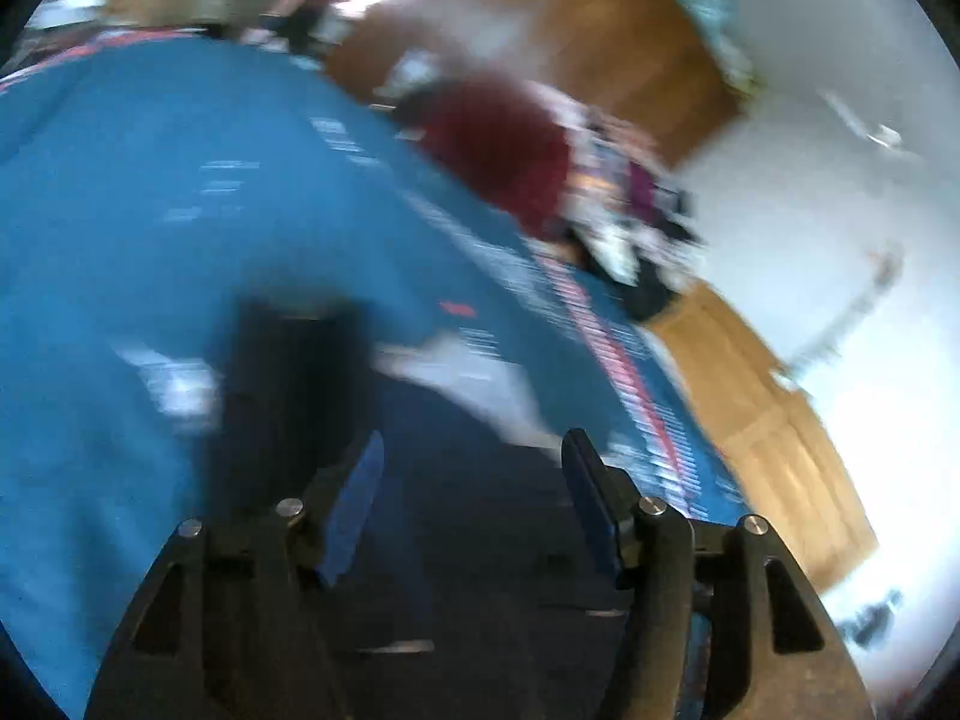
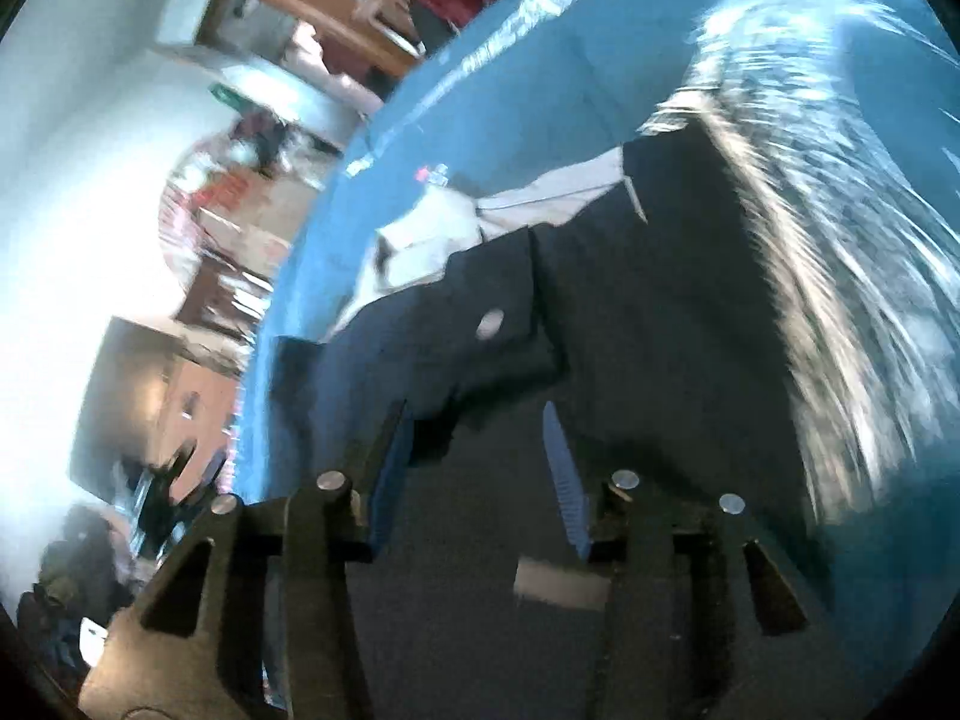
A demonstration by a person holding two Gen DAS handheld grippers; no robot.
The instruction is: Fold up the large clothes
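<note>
A dark navy garment (image 2: 630,276) with a pale lining (image 2: 420,240) and a round light button (image 2: 491,323) lies on a blue bed cover (image 2: 540,60). Along its right side runs a pale furry trim (image 2: 798,276). My right gripper (image 2: 477,414) hovers over the dark cloth, open, with nothing between its blue pads. In the left wrist view the same dark garment (image 1: 468,510) fills the lower middle, its pale lining (image 1: 468,378) showing beyond. My left gripper (image 1: 474,444) is open above it and holds nothing. Both views are motion-blurred.
The blue cover (image 1: 150,180) has a patterned red-and-white border (image 1: 624,372). A dark red heap (image 1: 498,144) and mixed clutter (image 1: 630,222) sit past the bed's edge. Wooden furniture (image 1: 774,438) and a white wall (image 1: 840,180) lie to the right.
</note>
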